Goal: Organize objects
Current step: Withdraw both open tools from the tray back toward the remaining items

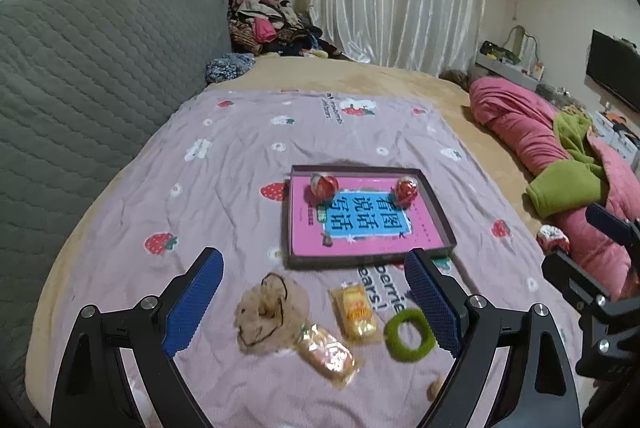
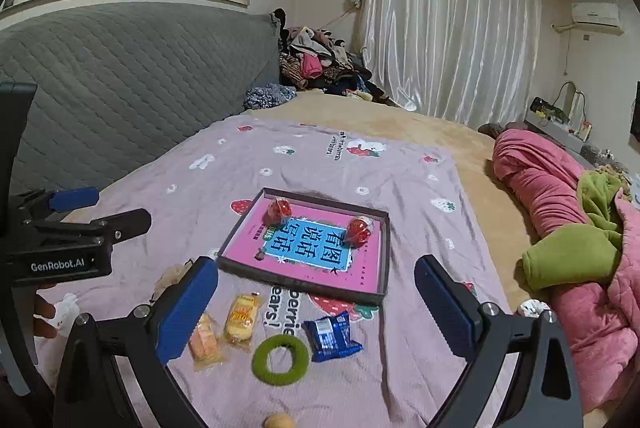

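A shallow dark box (image 1: pixel 434 206) (image 2: pixel 383 252) with a pink book inside lies on the lilac blanket; two red wrapped balls (image 1: pixel 324 185) (image 2: pixel 359 229) sit in it. In front lie a beige fluffy scrunchie (image 1: pixel 264 312), an orange snack packet (image 1: pixel 326 352) (image 2: pixel 205 342), a yellow snack packet (image 1: pixel 356 312) (image 2: pixel 241 316), a green fluffy ring (image 1: pixel 408 334) (image 2: pixel 280 358) and a blue packet (image 2: pixel 332 335). My left gripper (image 1: pixel 314 302) is open above the scrunchie and packets. My right gripper (image 2: pixel 318 310) is open above the ring and blue packet. Both are empty.
The grey quilted headboard (image 1: pixel 92 76) stands at left. A pink and green quilt (image 1: pixel 560 164) (image 2: pixel 568 228) lies bunched at right, with a small red-white scrunchie (image 1: pixel 553 238) beside it. A small tan ball (image 2: pixel 279 420) lies near the front. Clothes pile (image 1: pixel 264 24) at the back.
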Action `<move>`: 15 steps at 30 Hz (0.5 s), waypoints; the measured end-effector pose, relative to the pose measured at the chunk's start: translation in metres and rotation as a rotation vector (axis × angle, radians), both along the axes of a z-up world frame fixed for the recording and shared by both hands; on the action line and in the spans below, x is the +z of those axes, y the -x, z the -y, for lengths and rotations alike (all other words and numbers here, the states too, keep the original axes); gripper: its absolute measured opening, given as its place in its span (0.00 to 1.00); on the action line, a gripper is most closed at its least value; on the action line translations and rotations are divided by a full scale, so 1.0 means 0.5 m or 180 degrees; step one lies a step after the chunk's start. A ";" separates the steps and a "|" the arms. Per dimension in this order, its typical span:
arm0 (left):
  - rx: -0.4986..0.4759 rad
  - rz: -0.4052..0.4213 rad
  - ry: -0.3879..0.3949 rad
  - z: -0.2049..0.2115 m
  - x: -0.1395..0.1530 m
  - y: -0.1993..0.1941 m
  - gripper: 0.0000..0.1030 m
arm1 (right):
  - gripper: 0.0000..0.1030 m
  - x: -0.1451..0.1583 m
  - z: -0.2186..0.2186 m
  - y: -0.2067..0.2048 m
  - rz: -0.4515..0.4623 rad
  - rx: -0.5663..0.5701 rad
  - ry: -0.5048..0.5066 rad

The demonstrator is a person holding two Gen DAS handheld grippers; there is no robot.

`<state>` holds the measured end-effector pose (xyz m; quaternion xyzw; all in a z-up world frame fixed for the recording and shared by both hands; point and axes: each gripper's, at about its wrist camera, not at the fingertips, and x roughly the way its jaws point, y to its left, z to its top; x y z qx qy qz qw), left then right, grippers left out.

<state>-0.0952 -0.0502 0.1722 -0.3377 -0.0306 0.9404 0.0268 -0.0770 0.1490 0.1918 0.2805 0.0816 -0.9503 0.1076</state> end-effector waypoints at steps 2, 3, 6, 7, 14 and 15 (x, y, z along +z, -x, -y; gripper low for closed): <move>0.0003 -0.0010 -0.0023 0.007 0.004 -0.022 0.90 | 0.97 0.005 0.001 -0.017 -0.0001 -0.0006 -0.0015; -0.0006 -0.0008 -0.0029 0.007 0.004 -0.027 0.90 | 0.97 0.007 0.003 -0.025 0.0004 -0.0009 -0.0025; -0.0010 -0.0003 -0.0025 0.009 0.014 -0.057 0.90 | 0.97 0.020 0.008 -0.058 0.0001 -0.0007 -0.0048; 0.0000 -0.0012 -0.0022 0.009 0.017 -0.065 0.90 | 0.97 0.025 0.008 -0.070 -0.0007 -0.0010 -0.0058; 0.0050 -0.0085 -0.0076 0.016 0.032 -0.120 0.90 | 0.97 0.046 0.015 -0.114 -0.0052 -0.0027 -0.0109; 0.0038 -0.0073 -0.0099 0.019 0.030 -0.125 0.90 | 0.97 0.047 0.017 -0.118 -0.0051 -0.0029 -0.0113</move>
